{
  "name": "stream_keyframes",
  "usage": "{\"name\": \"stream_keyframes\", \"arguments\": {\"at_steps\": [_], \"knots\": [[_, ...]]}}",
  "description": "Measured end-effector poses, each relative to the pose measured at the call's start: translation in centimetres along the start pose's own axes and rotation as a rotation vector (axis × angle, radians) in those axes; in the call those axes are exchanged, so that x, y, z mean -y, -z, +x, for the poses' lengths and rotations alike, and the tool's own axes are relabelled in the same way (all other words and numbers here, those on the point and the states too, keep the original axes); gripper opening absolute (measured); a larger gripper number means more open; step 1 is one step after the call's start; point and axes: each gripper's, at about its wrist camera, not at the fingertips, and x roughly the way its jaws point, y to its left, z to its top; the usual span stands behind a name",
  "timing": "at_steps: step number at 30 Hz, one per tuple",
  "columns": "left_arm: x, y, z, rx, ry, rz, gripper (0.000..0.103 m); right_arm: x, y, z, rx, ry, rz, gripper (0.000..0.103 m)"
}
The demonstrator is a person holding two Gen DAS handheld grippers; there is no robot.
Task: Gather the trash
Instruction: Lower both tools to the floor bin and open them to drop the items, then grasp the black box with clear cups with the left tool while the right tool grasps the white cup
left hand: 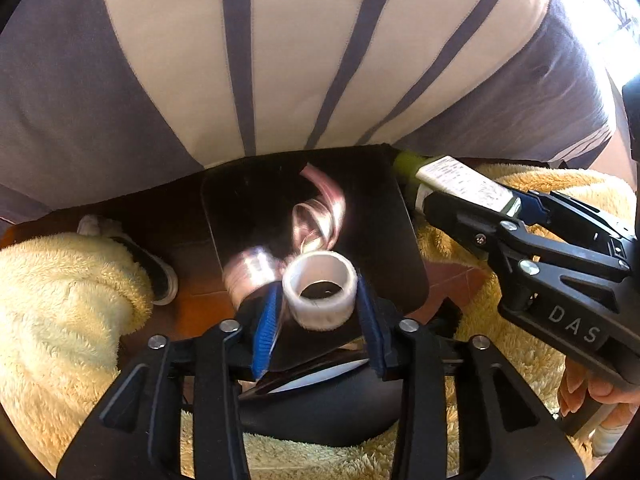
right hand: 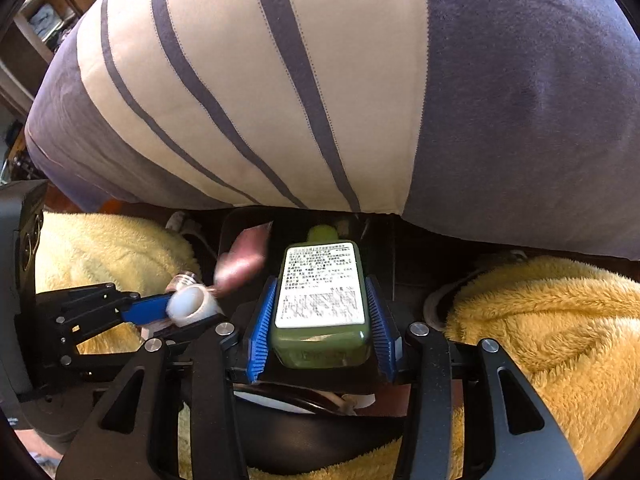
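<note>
My left gripper (left hand: 320, 300) is shut on a white tape roll (left hand: 319, 294), held above a black bin (left hand: 404, 248); a pinkish strip of tape (left hand: 320, 208) trails blurred from the roll into the bin. The roll also shows in the right wrist view (right hand: 192, 305). My right gripper (right hand: 320, 312) is shut on a green bottle with a white printed label (right hand: 320, 284), held over the same black bin (right hand: 236, 224). In the left wrist view the bottle (left hand: 460, 182) and right gripper (left hand: 468, 200) come in from the right, beside the bin's rim.
A striped grey and cream cushion (left hand: 280, 60) fills the upper view, just behind the bin. Yellow fluffy fabric (left hand: 60, 300) lies on both sides (right hand: 540, 320). A dark shoe with a white sole (left hand: 160, 276) sits left of the bin on a reddish floor (left hand: 204, 300).
</note>
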Motion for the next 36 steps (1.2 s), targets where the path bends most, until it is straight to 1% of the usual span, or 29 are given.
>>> {"name": "stream_keyframes", "arguments": {"at_steps": [1, 3, 6, 9, 11, 12, 13, 14, 15, 16, 17, 18, 22, 26, 31, 36], "knots": [[-0.1, 0.0, 0.0, 0.000, -0.001, -0.001, 0.046, -0.4, -0.1, -0.1, 0.004, 0.002, 0.005, 0.049], [0.2, 0.1, -0.2, 0.007, -0.010, -0.002, 0.053, -0.2, -0.3, 0.1, 0.010, 0.008, 0.012, 0.050], [0.3, 0.1, -0.4, 0.013, -0.017, -0.001, 0.055, -0.3, -0.4, -0.3, 0.020, 0.013, 0.015, 0.052], [0.4, 0.1, -0.8, 0.026, -0.030, 0.002, 0.062, -0.2, -0.4, -0.9, 0.038, 0.025, 0.019, 0.060], [0.5, 0.1, -1.3, 0.043, -0.041, 0.007, 0.065, 0.0, -0.5, -1.6, 0.059, 0.039, 0.025, 0.070], [0.5, 0.0, -1.6, 0.055, -0.045, 0.009, 0.070, 0.1, -0.6, -1.9, 0.070, 0.047, 0.030, 0.073], [0.5, -0.1, -2.0, 0.069, -0.048, 0.011, 0.075, 0.3, -0.7, -2.3, 0.083, 0.056, 0.034, 0.079], [0.6, -0.2, -2.6, 0.090, -0.055, 0.013, 0.077, 0.5, -0.9, -2.9, 0.102, 0.063, 0.039, 0.084], [0.6, -0.4, -3.2, 0.110, -0.061, 0.015, 0.082, 0.7, -1.1, -3.5, 0.124, 0.067, 0.045, 0.086], [0.6, -0.5, -3.7, 0.128, -0.066, 0.017, 0.086, 0.7, -1.3, -3.9, 0.139, 0.069, 0.051, 0.090], [0.6, -0.7, -4.5, 0.150, -0.074, 0.021, 0.087, 0.9, -1.5, -4.6, 0.161, 0.071, 0.060, 0.093], [0.7, -1.0, -5.2, 0.171, -0.086, 0.025, 0.088, 1.1, -1.7, -5.2, 0.177, 0.073, 0.066, 0.093], [0.4, -1.7, -8.2, 0.250, -0.107, 0.023, 0.089, 1.3, -2.8, -8.4, 0.264, 0.097, 0.070, 0.093], [-0.1, -2.7, -11.6, 0.344, -0.139, 0.011, 0.089, 1.5, -3.7, -10.9, 0.330, 0.117, 0.068, 0.096], [-0.9, -4.3, -15.6, 0.445, -0.182, -0.003, 0.089, 1.4, -5.7, -12.8, 0.390, 0.127, 0.051, 0.096], [-1.6, -6.4, -17.8, 0.491, -0.221, -0.004, 0.089, 1.1, -8.5, -14.3, 0.451, 0.137, 0.026, 0.096]]}}
